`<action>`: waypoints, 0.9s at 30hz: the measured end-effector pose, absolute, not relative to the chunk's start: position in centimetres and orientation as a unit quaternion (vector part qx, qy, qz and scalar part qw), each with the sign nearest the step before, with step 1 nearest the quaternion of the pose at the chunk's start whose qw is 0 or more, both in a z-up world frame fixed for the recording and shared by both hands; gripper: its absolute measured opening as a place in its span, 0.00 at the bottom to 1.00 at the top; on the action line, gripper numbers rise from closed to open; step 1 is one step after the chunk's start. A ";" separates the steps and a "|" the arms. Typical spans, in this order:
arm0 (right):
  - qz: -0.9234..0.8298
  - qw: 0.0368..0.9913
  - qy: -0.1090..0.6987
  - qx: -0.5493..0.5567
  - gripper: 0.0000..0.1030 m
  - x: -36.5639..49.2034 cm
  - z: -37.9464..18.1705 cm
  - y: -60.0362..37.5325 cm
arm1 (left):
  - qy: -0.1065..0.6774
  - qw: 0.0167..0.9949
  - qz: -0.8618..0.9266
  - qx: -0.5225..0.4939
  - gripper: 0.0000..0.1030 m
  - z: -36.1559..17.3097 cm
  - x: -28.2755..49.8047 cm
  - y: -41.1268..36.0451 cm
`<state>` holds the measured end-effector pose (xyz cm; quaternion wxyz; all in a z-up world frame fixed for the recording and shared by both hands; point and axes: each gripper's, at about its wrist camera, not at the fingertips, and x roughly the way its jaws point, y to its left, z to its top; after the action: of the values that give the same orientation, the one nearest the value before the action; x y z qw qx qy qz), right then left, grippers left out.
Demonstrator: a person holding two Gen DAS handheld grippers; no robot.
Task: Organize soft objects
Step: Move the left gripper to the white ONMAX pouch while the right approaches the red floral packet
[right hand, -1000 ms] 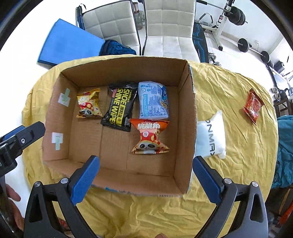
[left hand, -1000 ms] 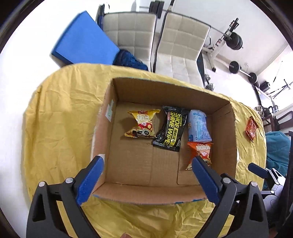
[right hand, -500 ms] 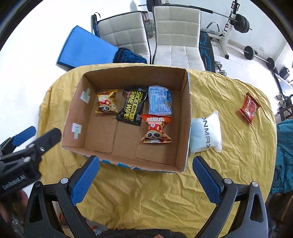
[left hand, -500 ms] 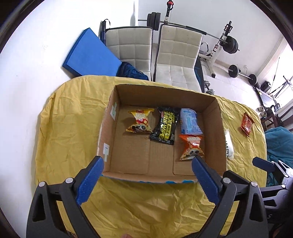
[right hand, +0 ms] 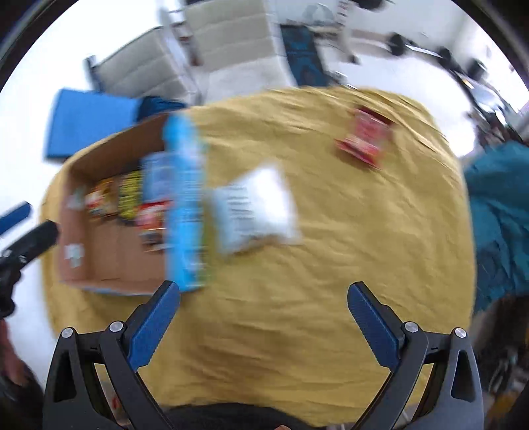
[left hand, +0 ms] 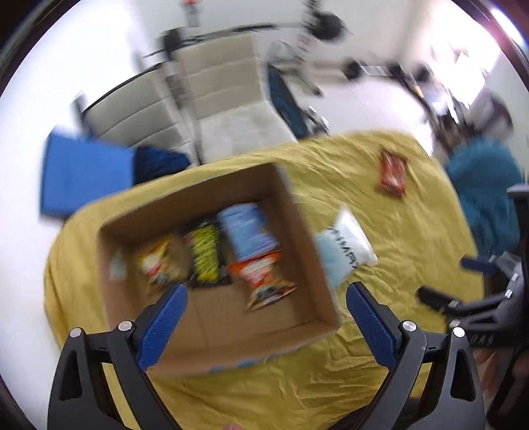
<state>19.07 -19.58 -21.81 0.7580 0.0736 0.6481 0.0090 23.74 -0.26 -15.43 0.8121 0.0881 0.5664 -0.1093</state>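
Observation:
An open cardboard box (left hand: 307,231) stands on the yellow cloth (left hand: 297,390) and holds several soft packets: a yellow one (left hand: 158,261), a black one (left hand: 205,254), a blue one (left hand: 246,228) and an orange one (left hand: 264,278). A white pouch (left hand: 344,244) lies just right of the box and a red packet (left hand: 391,172) lies farther right. My left gripper (left hand: 263,322) is open and empty over the box's near edge. My right gripper (right hand: 264,319) is open and empty over bare cloth, with the white pouch (right hand: 258,208), red packet (right hand: 363,139) and box (right hand: 109,264) ahead. Both views are blurred.
Two white chairs (left hand: 228,109) and a blue mat (left hand: 86,175) stand behind the table. Gym weights (left hand: 327,23) lie on the floor at the back. A teal cloth (right hand: 496,215) hangs at the table's right edge.
Both grippers have swung to the right and both views have blurred. The box has shifted left in each view. The white pouch and red packet are now nearer the centre. Both jaws stayed open.

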 end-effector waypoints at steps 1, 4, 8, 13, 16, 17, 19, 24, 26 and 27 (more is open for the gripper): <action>-0.006 0.752 0.654 0.079 1.00 19.3 -22.7 -21.7 | 0.572 0.804 -0.121 0.111 0.96 -16.1 24.8 -2.1; -0.032 0.733 0.674 0.085 1.00 20.0 -25.2 -26.7 | 0.595 0.764 -0.169 0.185 0.96 -19.1 28.2 -8.2; -0.049 0.719 0.688 0.091 1.00 20.4 -27.8 -31.5 | 0.617 0.707 -0.204 0.280 0.96 -23.8 30.8 -14.5; -0.060 0.696 0.710 0.082 1.00 20.9 -30.8 -34.5 | 0.622 0.623 -0.224 0.418 0.96 -31.0 31.3 -18.9; -0.058 0.691 0.716 0.076 1.00 21.4 -31.8 -35.1 | 0.623 0.571 -0.233 0.482 0.96 -34.8 30.8 -19.8; -0.056 0.691 0.717 0.076 1.00 21.6 -32.0 -35.3 | 0.627 0.551 -0.238 0.496 0.96 -36.2 30.7 -20.0; -0.052 0.691 0.717 0.076 1.00 21.9 -32.4 -35.5 | 0.635 0.535 -0.243 0.501 0.96 -37.4 30.6 -20.2; -0.044 0.687 0.721 0.082 1.00 23.1 -33.6 -35.8 | 0.673 0.508 -0.265 0.468 0.96 -39.2 30.6 -20.4; -0.040 0.686 0.722 0.082 1.00 23.5 -33.9 -35.8 | 0.683 0.504 -0.264 0.458 0.96 -39.9 30.7 -20.3; -0.038 0.686 0.722 0.081 1.00 23.8 -34.0 -35.7 | 0.685 0.503 -0.264 0.456 0.96 -40.1 30.7 -20.3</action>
<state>23.82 -35.71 -34.02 0.6862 0.0809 0.7219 -0.0383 30.67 -20.30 -40.15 0.5034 0.4561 0.6847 -0.2641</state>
